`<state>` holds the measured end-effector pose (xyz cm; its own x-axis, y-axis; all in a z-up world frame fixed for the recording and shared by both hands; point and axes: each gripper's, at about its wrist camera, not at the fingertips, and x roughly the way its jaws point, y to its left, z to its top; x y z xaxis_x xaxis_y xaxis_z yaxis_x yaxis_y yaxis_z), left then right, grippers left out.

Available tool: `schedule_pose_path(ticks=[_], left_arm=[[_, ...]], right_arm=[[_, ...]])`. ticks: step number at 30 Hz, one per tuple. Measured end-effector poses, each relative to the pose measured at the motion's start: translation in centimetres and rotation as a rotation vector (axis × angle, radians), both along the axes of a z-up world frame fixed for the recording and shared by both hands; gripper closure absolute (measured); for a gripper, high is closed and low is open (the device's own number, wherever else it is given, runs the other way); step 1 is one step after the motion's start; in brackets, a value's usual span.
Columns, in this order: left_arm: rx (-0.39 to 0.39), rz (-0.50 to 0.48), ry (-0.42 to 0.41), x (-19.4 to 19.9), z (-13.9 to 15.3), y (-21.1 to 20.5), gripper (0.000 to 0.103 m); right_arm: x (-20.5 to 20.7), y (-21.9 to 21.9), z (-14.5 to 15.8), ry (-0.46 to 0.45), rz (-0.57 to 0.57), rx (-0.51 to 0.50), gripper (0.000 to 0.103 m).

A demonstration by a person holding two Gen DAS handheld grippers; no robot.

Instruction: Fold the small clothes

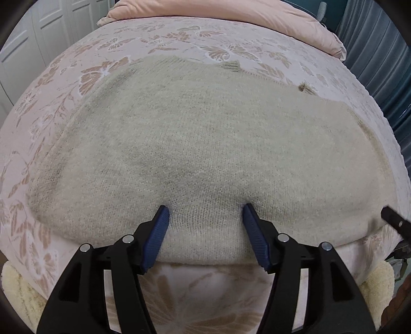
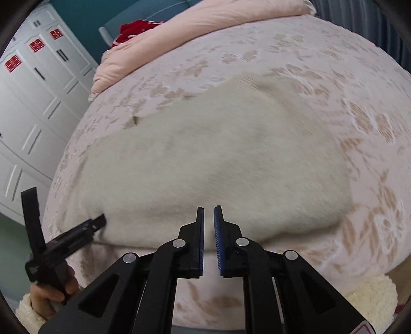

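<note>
A cream knitted sweater (image 1: 200, 144) lies flat on the bed, folded into a broad block; it also shows in the right wrist view (image 2: 205, 159). My left gripper (image 1: 206, 209) is open, its blue pads (image 1: 159, 231) pressing down on the sweater's near edge, one on each side of a bulge of knit. It shows from the side in the right wrist view (image 2: 99, 221). My right gripper (image 2: 209, 213) is nearly shut with a thin gap and nothing between the pads, just above the sweater's near edge. Its tip shows in the left wrist view (image 1: 388, 213).
The bed has a pink floral cover (image 1: 164, 38). A pink duvet (image 1: 231, 12) lies at the far end. White wardrobe doors (image 2: 33, 102) stand to the left, a red item (image 2: 133, 29) beyond the bed. A fluffy cream rug (image 1: 18, 290) lies below the bed's near edge.
</note>
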<state>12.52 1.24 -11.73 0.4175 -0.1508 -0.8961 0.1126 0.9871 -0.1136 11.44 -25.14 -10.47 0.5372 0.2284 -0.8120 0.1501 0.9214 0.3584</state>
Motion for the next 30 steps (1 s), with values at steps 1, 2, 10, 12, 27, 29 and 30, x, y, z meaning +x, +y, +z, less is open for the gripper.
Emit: schedule_pose_path(ticks=[1, 2, 10, 12, 27, 29, 30], left_arm=[[-0.002, -0.002, 0.006, 0.0, 0.0, 0.1, 0.045], [-0.015, -0.003, 0.016, 0.1, 0.1, 0.4, 0.045], [-0.07, -0.054, 0.033, 0.2, -0.2, 1.3, 0.043], [-0.044, -0.069, 0.008, -0.2, -0.2, 0.6, 0.038], [-0.36, 0.496, 0.171, -1.5, 0.0, 13.7, 0.011], [-0.479, 0.585, 0.198, -1.3, -1.1, 15.4, 0.012], [-0.488, 0.589, 0.184, -0.9, -0.9, 15.7, 0.014]], right_arm=[[1.1, 1.0, 0.2, -0.018, 0.013, -0.028, 0.091], [2.2, 1.6, 0.0, -0.019, 0.015, -0.065, 0.091], [-1.5, -10.2, -4.0, 0.04, -0.273, 0.093, 0.103], [-3.1, -10.9, -2.7, 0.044, -0.309, 0.057, 0.103], [-2.7, -11.5, -5.5, 0.096, -0.383, 0.245, 0.042], [-2.0, -11.0, -5.0, 0.089, -0.37, 0.262, 0.047], [-1.8, -10.8, -4.4, 0.066, -0.361, 0.282, 0.074]])
